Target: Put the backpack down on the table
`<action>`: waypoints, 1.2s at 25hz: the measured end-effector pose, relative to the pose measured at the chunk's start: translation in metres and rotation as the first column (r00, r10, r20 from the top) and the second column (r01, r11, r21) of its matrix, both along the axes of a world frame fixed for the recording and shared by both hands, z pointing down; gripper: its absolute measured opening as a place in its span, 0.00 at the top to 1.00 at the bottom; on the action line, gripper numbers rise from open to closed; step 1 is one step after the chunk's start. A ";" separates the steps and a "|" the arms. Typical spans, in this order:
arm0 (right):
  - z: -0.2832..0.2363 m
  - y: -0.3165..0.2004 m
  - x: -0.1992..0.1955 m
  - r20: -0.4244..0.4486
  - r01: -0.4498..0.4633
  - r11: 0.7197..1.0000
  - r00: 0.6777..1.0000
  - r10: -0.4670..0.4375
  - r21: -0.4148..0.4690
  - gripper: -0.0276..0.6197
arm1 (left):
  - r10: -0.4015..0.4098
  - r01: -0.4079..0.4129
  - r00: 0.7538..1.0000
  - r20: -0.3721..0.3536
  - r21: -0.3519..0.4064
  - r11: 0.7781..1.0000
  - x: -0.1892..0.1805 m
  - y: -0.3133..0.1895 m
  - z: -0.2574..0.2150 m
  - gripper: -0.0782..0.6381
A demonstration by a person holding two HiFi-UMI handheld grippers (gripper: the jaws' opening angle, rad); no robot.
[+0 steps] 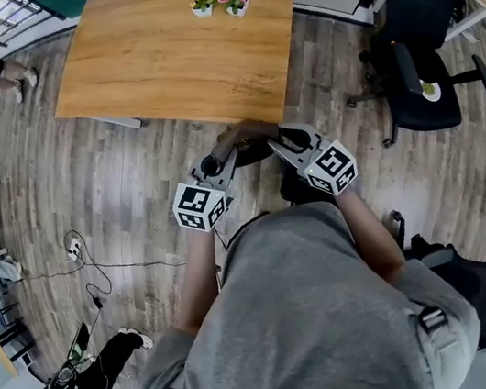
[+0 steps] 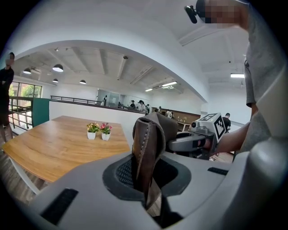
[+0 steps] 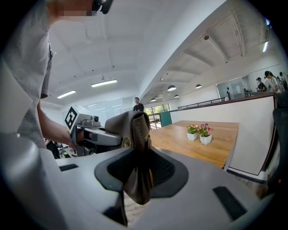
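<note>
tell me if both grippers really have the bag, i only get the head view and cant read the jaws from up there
Observer: Yes for the left gripper: its own view shows it shut on a brown leather handle.
Operator: and the right
Observer: The right gripper is shut on it too; a round brass fitting shows beside its jaws.
Operator: same handle or two
Observer: Looks like one: in the left gripper view it arches from the left jaws across to the right gripper.
</note>
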State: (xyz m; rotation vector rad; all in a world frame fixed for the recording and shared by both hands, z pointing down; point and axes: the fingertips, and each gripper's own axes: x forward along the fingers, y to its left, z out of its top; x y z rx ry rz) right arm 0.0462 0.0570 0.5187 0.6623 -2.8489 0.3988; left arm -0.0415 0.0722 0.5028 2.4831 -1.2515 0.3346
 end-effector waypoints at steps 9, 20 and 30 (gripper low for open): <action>-0.005 -0.050 -0.008 -0.013 0.110 0.994 0.994 -0.110 0.011 0.81 | -0.103 0.103 0.995 0.005 0.013 0.995 -0.006 -0.041 -0.005 0.81; -0.007 -0.104 -0.020 -0.029 0.246 0.969 0.969 -0.246 0.029 0.81 | -0.219 0.219 0.975 0.019 0.022 0.975 -0.014 -0.085 -0.007 0.81; -0.004 -0.140 -0.017 -0.034 0.277 0.960 0.960 -0.276 0.024 0.81 | -0.250 0.250 0.968 0.021 0.024 0.968 -0.010 -0.119 -0.003 0.81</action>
